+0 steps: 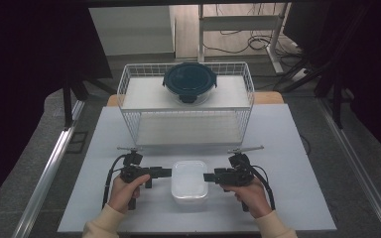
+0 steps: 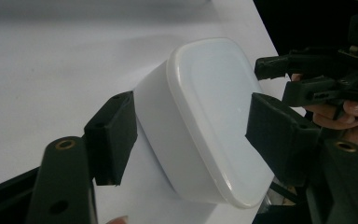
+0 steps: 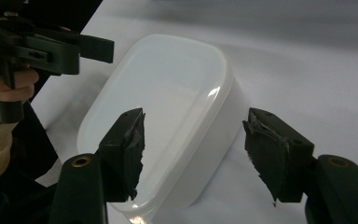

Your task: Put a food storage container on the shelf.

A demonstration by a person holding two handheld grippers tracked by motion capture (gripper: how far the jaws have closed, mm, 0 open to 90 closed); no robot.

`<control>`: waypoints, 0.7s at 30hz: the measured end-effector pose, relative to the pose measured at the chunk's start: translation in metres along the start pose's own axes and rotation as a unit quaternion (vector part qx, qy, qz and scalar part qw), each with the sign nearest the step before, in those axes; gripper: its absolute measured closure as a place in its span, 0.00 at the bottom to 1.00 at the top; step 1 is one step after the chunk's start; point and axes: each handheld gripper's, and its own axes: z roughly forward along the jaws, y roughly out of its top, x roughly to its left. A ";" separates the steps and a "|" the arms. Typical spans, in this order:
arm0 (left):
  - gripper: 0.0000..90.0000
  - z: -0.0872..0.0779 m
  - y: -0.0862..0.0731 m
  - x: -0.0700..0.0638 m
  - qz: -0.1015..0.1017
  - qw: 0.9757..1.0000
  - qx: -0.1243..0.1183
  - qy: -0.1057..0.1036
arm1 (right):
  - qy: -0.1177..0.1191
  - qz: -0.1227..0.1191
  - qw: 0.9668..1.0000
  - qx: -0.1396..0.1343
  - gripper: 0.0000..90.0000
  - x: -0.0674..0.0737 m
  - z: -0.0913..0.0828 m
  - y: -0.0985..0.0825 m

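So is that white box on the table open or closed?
Closed: the white plastic container has its lid seated flush all round the rim. What's inside, I cannot tell.
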 end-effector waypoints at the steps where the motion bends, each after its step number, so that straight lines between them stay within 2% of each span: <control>1: 0.37 0.001 0.000 0.000 0.000 1.000 0.001 0.000 | 0.003 0.002 1.000 0.002 0.43 0.000 0.002 0.000; 6: 0.40 0.005 -0.001 0.000 -0.001 1.000 0.005 -0.007 | 0.007 0.012 1.000 0.009 0.48 -0.002 0.008 -0.003; 12: 0.48 0.012 -0.003 0.001 -0.006 1.000 0.024 -0.016 | 0.017 0.027 0.999 0.010 0.53 -0.004 0.013 -0.006; 13: 0.49 0.013 -0.004 0.001 -0.009 1.000 0.022 -0.019 | 0.021 0.029 0.999 0.010 0.54 -0.004 0.014 -0.006; 14: 0.49 0.014 -0.005 0.004 -0.027 0.999 0.023 -0.040 | 0.023 0.031 0.999 0.010 0.55 -0.004 0.014 -0.006; 15: 0.51 0.015 -0.006 0.006 -0.034 0.998 0.025 -0.045 | 0.026 0.032 0.999 0.011 0.57 -0.004 0.015 -0.006; 18: 0.57 0.018 -0.008 0.007 -0.037 0.998 0.029 -0.041 | 0.030 0.036 0.999 0.011 0.62 -0.004 0.015 -0.006; 20: 0.63 0.019 -0.008 0.006 -0.038 0.998 0.032 -0.050 | 0.032 0.041 0.999 0.008 0.67 -0.004 0.014 -0.007; 21: 0.64 0.020 -0.009 0.005 -0.036 0.998 0.030 -0.042 | 0.034 0.044 0.998 0.008 0.67 -0.005 0.013 -0.007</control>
